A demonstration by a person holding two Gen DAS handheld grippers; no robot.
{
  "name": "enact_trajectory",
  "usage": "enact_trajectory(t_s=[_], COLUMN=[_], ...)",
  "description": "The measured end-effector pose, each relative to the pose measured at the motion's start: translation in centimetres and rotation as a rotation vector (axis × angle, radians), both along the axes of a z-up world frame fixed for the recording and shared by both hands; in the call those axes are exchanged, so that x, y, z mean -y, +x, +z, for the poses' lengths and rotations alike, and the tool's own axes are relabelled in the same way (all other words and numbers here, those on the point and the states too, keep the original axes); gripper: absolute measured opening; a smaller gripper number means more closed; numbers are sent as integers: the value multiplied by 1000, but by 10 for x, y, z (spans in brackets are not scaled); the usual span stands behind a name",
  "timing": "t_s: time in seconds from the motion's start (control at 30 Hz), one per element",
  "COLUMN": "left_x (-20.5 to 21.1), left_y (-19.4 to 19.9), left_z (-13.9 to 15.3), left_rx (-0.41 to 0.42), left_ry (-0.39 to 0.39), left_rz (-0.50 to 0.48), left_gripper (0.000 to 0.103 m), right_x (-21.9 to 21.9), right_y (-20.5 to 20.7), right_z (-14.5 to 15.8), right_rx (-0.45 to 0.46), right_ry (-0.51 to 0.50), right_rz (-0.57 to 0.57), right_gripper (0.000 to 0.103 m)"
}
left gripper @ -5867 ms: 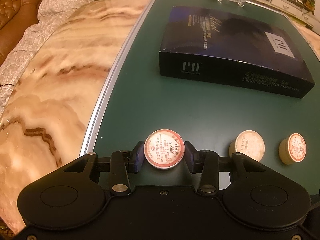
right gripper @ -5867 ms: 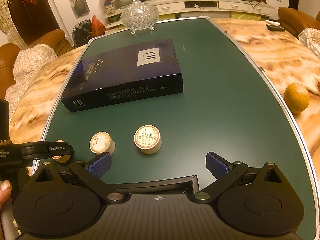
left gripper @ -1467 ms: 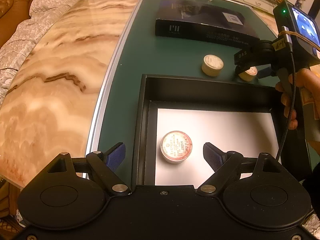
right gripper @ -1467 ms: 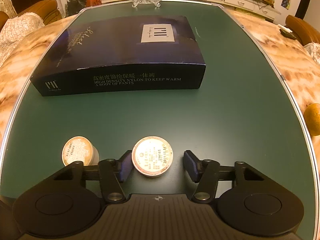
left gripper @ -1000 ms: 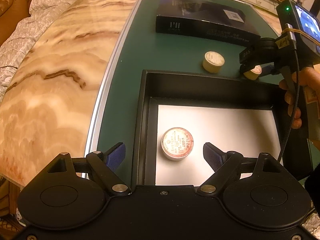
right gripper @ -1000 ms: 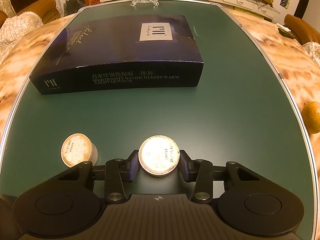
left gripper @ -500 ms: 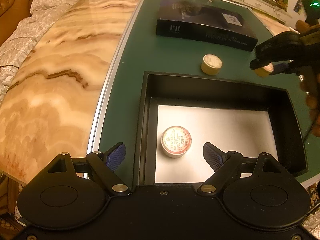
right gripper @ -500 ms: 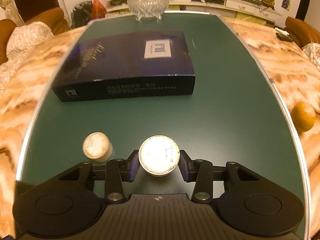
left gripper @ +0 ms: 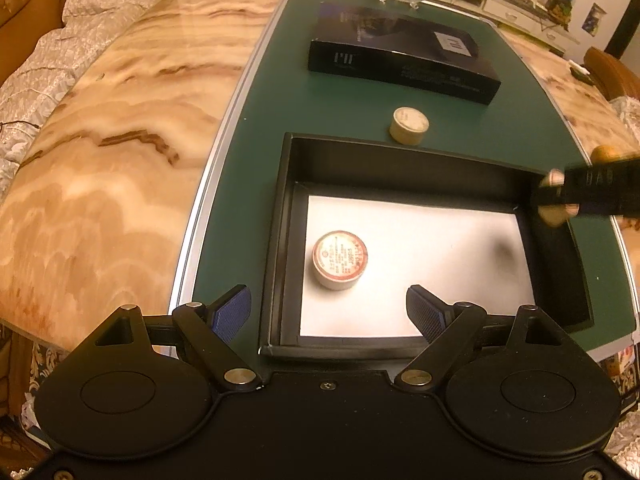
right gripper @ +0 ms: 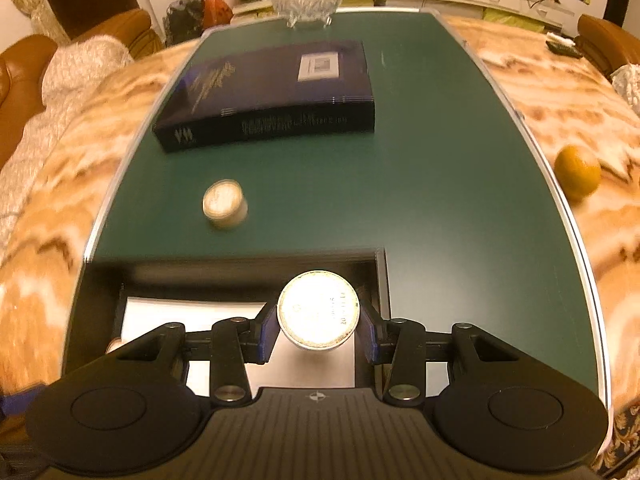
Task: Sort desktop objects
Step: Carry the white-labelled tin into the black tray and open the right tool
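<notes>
Right gripper (right gripper: 319,330) pinching round tin (right gripper: 318,311) above black tray (left gripper: 400,162) for drop-in; left gripper (left gripper: 328,310) spread, clear of tin already inside (left gripper: 340,259).

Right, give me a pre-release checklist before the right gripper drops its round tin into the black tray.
1. Right gripper clamped on carried tin: ok.
2. Carried tin over black tray: ok, near its far right corner.
3. Landing spot apart from tin already in tray: ok.
4. Left gripper open and out of the drop path: ok.
5. Height above tray floor: cannot tell.
6. Last tin on green mat, reachable afterwards: ok.
</notes>
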State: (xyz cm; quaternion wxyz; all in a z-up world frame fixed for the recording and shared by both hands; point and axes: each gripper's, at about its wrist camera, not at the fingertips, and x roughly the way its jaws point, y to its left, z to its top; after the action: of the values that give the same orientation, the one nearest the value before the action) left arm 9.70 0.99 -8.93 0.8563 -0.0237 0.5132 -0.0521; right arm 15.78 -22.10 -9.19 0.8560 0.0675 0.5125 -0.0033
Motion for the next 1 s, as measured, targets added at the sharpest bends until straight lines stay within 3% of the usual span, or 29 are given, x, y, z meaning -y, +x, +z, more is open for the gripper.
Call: enact_trajectory(t_s=[0.63, 1.0], left_x=[-8, -9], left_y=[-9, -8], left_z=[1, 0], left_rx=[-3, -7], left_ry=[-4, -5], left_rz=[11, 15], left_gripper=[85, 85], right_x=[-24, -37], right_y=[-20, -18], right_z=[-42, -55], right_rx=[-114, -124], right_ry=[-56, -138], right_rz=[46, 50], right_gripper=[45, 45])
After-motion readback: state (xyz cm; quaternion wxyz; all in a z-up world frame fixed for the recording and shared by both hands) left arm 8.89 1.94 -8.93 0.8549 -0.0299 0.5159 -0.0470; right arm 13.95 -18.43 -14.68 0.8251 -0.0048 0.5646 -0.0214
